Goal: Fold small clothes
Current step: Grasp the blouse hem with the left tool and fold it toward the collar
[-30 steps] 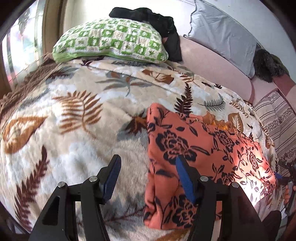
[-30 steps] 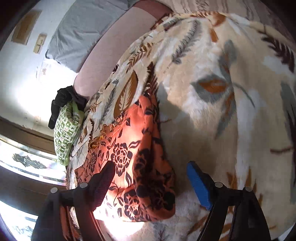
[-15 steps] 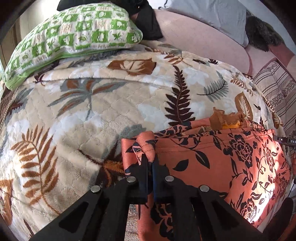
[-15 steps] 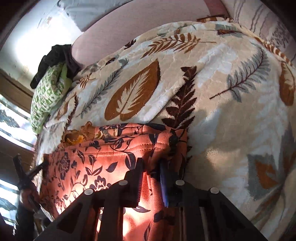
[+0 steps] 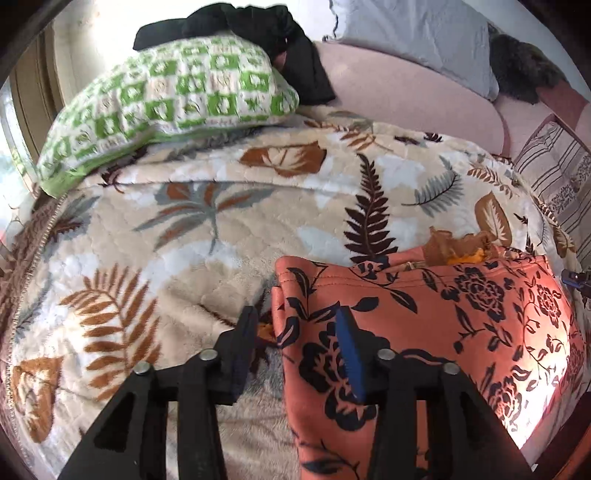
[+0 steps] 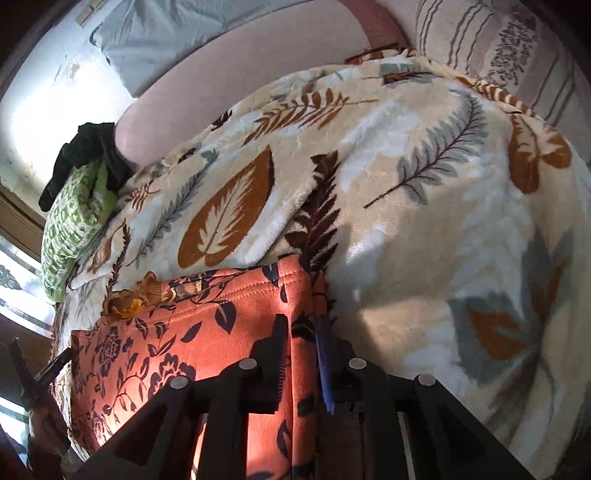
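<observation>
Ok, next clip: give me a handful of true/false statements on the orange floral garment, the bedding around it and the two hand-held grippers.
1. The orange garment with black flowers lies on a beige leaf-print fleece blanket. True.
2. The left hand-held gripper is clamped shut on the garment. False: its jaws have just been opening and stand apart astride the garment's corner.
3. A green-and-white checked pillow sits at the blanket's far end. True.
4. The black clothing lies on top of the garment. False: it sits far off, behind the pillow.
5. The right hand-held gripper hovers over bare blanket. False: it is at the garment's edge, fabric between its narrowly parted jaws.
</observation>
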`<state>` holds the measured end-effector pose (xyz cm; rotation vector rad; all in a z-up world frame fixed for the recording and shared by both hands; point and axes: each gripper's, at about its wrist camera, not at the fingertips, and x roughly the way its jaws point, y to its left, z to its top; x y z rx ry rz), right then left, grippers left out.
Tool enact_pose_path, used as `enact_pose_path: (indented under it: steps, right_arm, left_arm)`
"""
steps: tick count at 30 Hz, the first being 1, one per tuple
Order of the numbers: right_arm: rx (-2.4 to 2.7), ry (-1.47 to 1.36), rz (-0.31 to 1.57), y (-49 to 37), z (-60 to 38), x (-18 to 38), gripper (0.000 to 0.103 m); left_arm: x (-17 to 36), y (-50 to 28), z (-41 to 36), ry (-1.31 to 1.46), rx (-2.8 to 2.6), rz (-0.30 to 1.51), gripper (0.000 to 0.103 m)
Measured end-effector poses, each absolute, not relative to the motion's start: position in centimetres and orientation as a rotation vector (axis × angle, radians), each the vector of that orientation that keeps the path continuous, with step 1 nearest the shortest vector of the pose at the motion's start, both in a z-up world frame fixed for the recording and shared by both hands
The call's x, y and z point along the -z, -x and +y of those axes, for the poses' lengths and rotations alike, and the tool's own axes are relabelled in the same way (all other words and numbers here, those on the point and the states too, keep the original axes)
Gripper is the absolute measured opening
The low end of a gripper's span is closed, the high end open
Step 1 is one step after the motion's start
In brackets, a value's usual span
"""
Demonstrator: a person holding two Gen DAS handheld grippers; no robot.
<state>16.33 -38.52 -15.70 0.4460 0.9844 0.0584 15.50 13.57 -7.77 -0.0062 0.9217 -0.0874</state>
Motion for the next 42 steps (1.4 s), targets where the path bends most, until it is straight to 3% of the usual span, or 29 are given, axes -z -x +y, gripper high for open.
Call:
enact_pose_path:
  steps: [3, 4, 5, 7, 11, 12, 13, 14, 17, 21, 23, 24, 26, 34, 42]
  right_arm:
    - [-0.120, -0.552, 0.887, -12.4, -39.4, 12.5, 0.028]
    - [-0.170, -0.606, 0.876, -11.1, -39.2, 11.8, 0.040]
    - [-0.233, -0.659, 0.866, -10.0, -38.7, 11.2, 0.068]
    - [-0.382, -0.765, 0.835, -7.7, -37.1, 10.9, 0.090]
    - [-0.504, -0.893, 0.916, -5.7, -34.5, 15.5, 0.090]
    - [-0.446, -0.918, 0.975, -5.5, -34.7, 18.0, 0.090]
    - [-0.347, -0.959, 1.057, -5.1, -35.3, 20.7, 0.085]
    - [-0.316, -1.048, 1.049, -4.5, -36.4, 22.3, 0.072]
    - [-0.296, -1.068, 0.984, -3.0, -37.6, 19.7, 0.075]
    - [-0.395, -1.005, 0.893, -2.6, -37.1, 16.7, 0.082]
    - [-0.290, -1.009, 0.964, -2.9, -37.8, 19.4, 0.087]
    - [-0.256, -1.054, 0.999, -2.8, -38.4, 21.3, 0.084]
    - [-0.258, -1.115, 0.957, -2.2, -39.3, 20.8, 0.083]
    - [-0.412, -0.904, 0.887, -6.7, -36.7, 12.4, 0.084]
    - [-0.455, -0.955, 0.975, -14.2, -35.3, 15.0, 0.084]
  left_arm:
    - [4.7, -10.9, 13.7, 0.042, 0.151, 0.868, 0.050]
    - [4.2, -9.3, 13.5, 0.067, 0.181, 0.860, 0.050]
    - [4.1, -7.8, 13.0, 0.086, 0.219, 0.859, 0.051]
    - [5.0, -5.3, 11.8, 0.114, 0.280, 0.873, 0.052]
    - [12.4, -4.2, 11.4, 0.162, 0.181, 1.087, 0.052]
    - [13.9, -4.2, 11.7, 0.160, 0.155, 1.116, 0.046]
    - [13.4, -3.6, 11.6, 0.148, 0.155, 1.068, 0.045]
    - [12.5, -3.3, 11.3, 0.129, 0.141, 1.074, 0.045]
    - [9.0, -2.4, 10.7, 0.093, 0.138, 0.984, 0.046]
    - [8.3, -2.5, 10.8, 0.125, 0.138, 0.935, 0.068]
    - [11.9, -3.6, 11.2, 0.114, 0.073, 1.055, 0.068]
    - [13.8, -4.2, 11.7, 0.100, 0.036, 1.143, 0.068]
    - [12.8, -2.9, 12.4, 0.134, 0.037, 1.065, 0.069]
    - [7.0, -3.8, 11.0, 0.164, 0.086, 0.939, 0.069]
    - [6.3, -10.4, 7.9, 0.126, 0.215, 0.903, 0.069]
